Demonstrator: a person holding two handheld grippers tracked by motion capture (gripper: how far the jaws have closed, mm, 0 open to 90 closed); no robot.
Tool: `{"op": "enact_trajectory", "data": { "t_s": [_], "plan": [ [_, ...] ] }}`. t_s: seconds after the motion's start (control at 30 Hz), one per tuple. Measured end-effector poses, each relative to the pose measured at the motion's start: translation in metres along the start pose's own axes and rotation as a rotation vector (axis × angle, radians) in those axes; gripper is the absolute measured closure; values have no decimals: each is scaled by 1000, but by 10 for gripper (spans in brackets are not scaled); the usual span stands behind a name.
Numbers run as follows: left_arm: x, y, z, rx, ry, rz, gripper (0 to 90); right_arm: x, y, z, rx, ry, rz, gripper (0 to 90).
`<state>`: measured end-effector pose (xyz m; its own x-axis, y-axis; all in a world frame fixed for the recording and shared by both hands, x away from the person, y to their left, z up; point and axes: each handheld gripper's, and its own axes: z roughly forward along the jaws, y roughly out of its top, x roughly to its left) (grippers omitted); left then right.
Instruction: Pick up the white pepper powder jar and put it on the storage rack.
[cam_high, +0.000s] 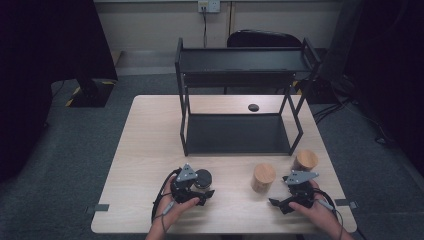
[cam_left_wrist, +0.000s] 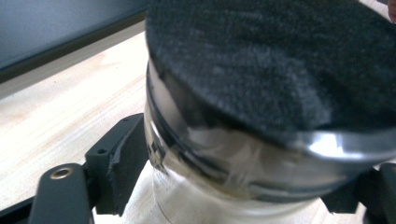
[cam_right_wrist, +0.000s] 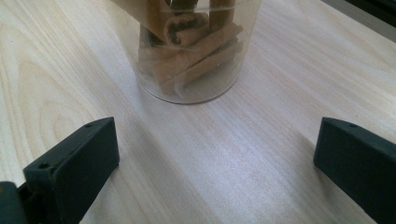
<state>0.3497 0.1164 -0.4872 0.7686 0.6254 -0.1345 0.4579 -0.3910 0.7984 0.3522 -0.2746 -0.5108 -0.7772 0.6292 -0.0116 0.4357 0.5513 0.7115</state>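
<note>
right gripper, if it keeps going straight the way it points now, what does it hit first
Most likely the clear jar of cinnamon sticks, standing on the pale wooden table directly ahead between the open jaws of the right gripper. Bare table lies before it; how far off is unclear.

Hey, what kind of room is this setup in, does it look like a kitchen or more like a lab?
Probably a lab or test room: a bare wooden table on grey carpet, a black metal shelf rack, a wall socket with trailing cables.

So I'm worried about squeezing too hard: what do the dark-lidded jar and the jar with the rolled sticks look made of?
Dark-lidded jar: clear glossy wall, glass or plastic, with bright glints; the lid looks matte and felt-like. Jar of rolled sticks: transparent wall, contents visible through it.
</note>
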Motion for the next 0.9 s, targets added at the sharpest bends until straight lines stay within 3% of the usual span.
{"op": "enact_trajectory", "data": {
  "t_s": [0.23, 0.6, 0.9],
  "plan": [
    [-2, 1, 2, 6, 17, 36, 267, 0, 0, 0, 0, 0, 0, 0],
    [-5, 2, 2, 13, 42, 60, 292, 0, 0, 0, 0, 0, 0, 0],
    [-2, 5, -3, -14, 65, 35, 299, 0, 0, 0, 0, 0, 0, 0]
  ]
}}
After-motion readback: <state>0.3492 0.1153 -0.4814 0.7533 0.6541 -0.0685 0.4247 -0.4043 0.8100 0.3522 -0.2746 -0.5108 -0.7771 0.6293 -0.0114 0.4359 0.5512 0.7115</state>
